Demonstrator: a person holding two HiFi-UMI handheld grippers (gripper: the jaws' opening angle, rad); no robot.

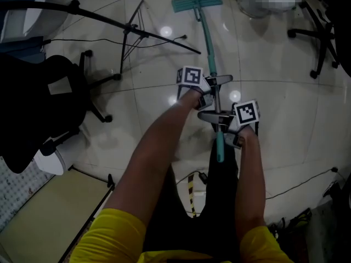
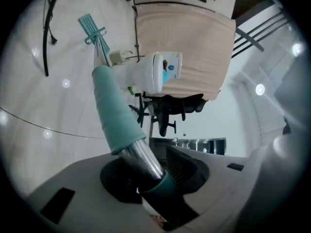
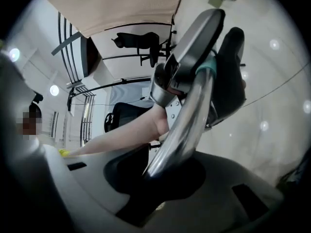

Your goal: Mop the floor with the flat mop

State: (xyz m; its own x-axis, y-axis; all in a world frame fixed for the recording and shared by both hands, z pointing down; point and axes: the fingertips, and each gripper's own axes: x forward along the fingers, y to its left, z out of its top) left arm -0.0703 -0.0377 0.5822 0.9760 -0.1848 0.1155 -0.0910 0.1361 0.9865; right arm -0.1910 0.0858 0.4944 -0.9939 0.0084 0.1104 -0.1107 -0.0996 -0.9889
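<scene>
Head view: my left tongs [image 1: 214,84] are clamped on the pole of the flat mop [image 1: 207,37], and my right tongs [image 1: 217,116] grip the same pole just nearer to me. The teal mop head [image 1: 197,2] lies flat on the tiled floor [image 1: 285,108] ahead

The head view is dim and underexposed, its lower part almost black. The glossy floor [image 1: 285,119] throws back small round glints from overhead lamps. Both gripper views are brighter but fisheye-bent, with black corners, a glaring ceiling lamp [image 2: 260,89] and a soft, unfocused foreground.
</scene>
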